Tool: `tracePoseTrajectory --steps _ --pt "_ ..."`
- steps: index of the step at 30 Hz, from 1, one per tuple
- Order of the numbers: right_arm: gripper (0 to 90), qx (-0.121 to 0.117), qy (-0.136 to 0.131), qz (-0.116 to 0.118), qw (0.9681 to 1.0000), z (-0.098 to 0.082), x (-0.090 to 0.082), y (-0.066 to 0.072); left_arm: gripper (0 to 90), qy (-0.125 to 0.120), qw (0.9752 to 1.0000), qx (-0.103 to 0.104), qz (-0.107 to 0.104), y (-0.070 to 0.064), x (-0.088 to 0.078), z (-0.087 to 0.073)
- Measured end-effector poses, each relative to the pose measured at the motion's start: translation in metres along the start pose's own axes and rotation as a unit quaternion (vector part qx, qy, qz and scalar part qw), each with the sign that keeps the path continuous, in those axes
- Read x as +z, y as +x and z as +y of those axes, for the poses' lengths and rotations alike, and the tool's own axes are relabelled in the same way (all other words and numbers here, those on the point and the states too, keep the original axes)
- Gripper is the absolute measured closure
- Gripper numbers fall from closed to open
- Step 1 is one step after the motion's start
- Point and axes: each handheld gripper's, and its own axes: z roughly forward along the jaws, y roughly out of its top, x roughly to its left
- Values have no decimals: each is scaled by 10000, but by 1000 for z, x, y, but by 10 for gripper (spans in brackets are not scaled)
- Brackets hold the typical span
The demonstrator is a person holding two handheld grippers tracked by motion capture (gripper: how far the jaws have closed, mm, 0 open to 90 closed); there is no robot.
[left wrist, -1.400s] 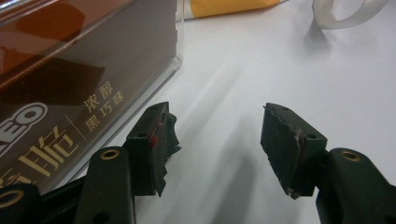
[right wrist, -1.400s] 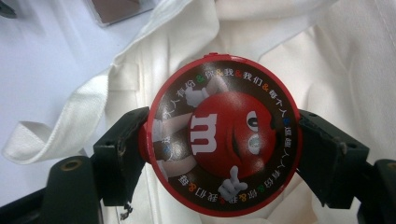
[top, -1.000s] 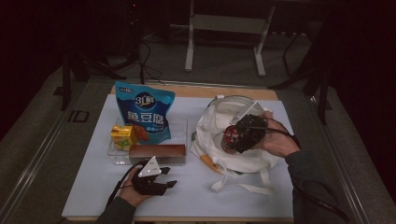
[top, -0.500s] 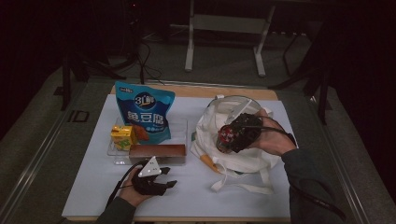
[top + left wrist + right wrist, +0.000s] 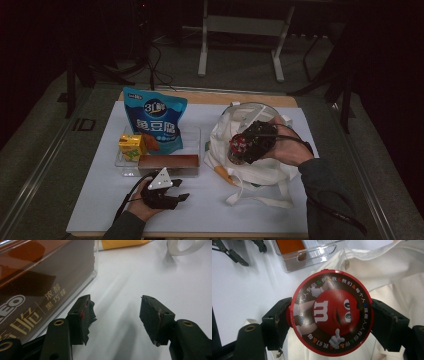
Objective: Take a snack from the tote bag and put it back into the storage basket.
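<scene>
My right gripper (image 5: 246, 144) is shut on a round candy tub (image 5: 332, 315) with a red cartoon lid, its pads (image 5: 277, 320) pressing both sides. The tub (image 5: 239, 146) hangs over the white cloth bag (image 5: 260, 172) at the right of the table. My left gripper (image 5: 176, 194) rests low near the front edge, open, with bare white table between its fingertips (image 5: 115, 306). Just beside its left jaw stands a brown chocolate box (image 5: 37, 285).
A clear tray (image 5: 196, 135) at the left holds the brown box (image 5: 168, 162), a yellow juice carton (image 5: 131, 146) and a blue snack pouch (image 5: 156, 120). The bag's straps (image 5: 260, 200) trail toward the front edge. A transparent bowl rim (image 5: 250, 106) shows behind the bag.
My right gripper has shifted slightly to the left with the tub above the bag. The left gripper has kept still.
</scene>
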Motion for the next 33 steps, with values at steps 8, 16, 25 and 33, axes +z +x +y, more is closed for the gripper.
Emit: tracePoseTrajectory --steps 8,16,25,33 --pt "239 -129 -63 54 9999 8 1 5 429 -2 10000 4 1 0 0 0" --pt "238 -177 -122 100 9997 17 3 8 429 0 10000 7 -2 0 0 0" --pt "238 -285 -200 140 9993 30 6 12 429 -3 10000 12 -6 0 0 0" --pt "238 -333 -245 158 9990 41 8 14 429 -3 10000 11 -11 0 0 0"
